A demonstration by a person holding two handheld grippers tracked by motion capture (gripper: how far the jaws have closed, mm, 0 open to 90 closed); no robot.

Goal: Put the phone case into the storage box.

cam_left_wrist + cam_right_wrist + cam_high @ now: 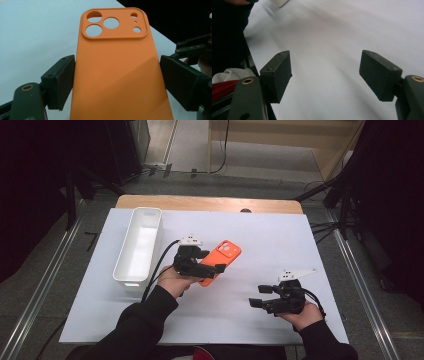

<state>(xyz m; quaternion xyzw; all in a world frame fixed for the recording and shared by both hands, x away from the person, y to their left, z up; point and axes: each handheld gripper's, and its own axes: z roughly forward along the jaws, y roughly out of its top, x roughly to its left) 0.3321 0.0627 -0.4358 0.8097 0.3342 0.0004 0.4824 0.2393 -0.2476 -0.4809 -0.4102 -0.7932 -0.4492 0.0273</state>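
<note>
Orange phone case [117, 72] is held between the two black jaws of the left gripper [117, 82], one pad pressed against each long edge. In the left gripper view, the back of the case is turned toward the camera, with the raised camera block and its round cut-outs at the far end. In the high view, the orange phone case [222, 257] is seen lifted over the white sheet [280, 235], tilted, its camera end pointing away from the person and to the right. It is located just right of the white bin [139, 245] and apart from it.

The left gripper [212, 269] is carried by the left hand [172, 280], whose dark sleeve enters from the bottom edge. A black cable is seen trailing from the gripper toward the person.

The right gripper [254, 302] is held by the right hand [302, 312] low over the near right part of the sheet, well apart from the case, with its jaws pointed to the left. In the right gripper view, the jaws of the right gripper [325, 75] are spread wide, with nothing between them but the bare white sheet [332, 37].

The white bin is a long rectangular container standing on the left part of the sheet, its long side running away from the person. Its interior is bare. A wooden tabletop edge [210, 202] is visible beyond the far side of the sheet.
</note>
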